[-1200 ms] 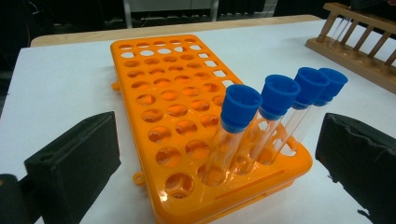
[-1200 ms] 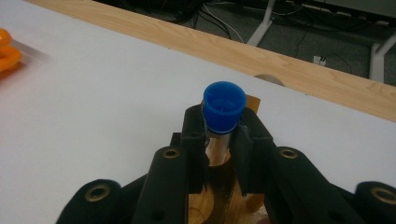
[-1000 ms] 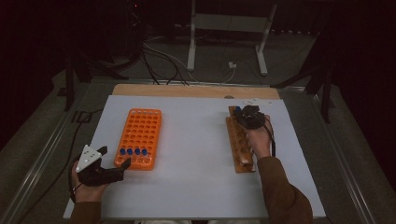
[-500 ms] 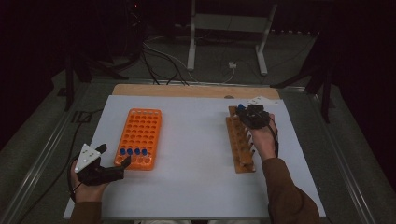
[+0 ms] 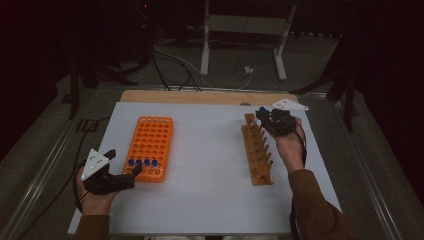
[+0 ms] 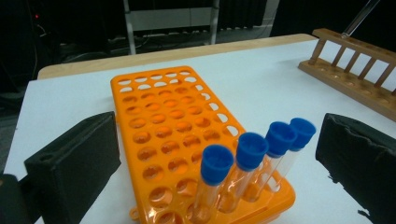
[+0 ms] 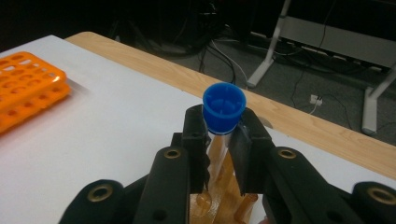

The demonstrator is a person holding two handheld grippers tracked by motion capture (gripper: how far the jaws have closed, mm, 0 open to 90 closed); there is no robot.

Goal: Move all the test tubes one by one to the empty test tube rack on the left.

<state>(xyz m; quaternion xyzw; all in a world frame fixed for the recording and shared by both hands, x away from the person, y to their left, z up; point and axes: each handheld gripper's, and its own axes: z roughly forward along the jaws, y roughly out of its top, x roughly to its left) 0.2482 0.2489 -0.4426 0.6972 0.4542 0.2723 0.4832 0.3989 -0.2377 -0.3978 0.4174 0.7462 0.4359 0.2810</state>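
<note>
- At the left of the worktop (image 5: pixel 210 165), the left tongs (image 5: pixel 131 173) are held spread wide and empty, their pads (image 6: pixel 74 158) standing either side of the near end of the orange rack (image 5: pixel 152 142) without touching it.
- Four blue-capped tubes (image 6: pixel 254 154) are seated in the near row of that rack; the rest of its holes are seen empty.
- These tubes are judged light, stiff and smooth-walled, so a slip through the pads is likely if they are squeezed loosely, and cracking is possible if they are squeezed hard.
- The best hold is judged to be on the clear wall just under the cap, where the cap's rim can act as a stop.
- Farther right, the wooden rack (image 5: pixel 257 152) is laid lengthwise on the worktop.
- At its far end, the right tongs (image 5: pixel 263 116) are closed on one capped tube (image 7: pixel 224 109), gripped just below its blue cap, with the tube's lower part hanging over the wooden rack.
- The tube is held near upright; a straight lift or lowering is judged safest, since a sideways pull could lever it against a rack hole.
</note>
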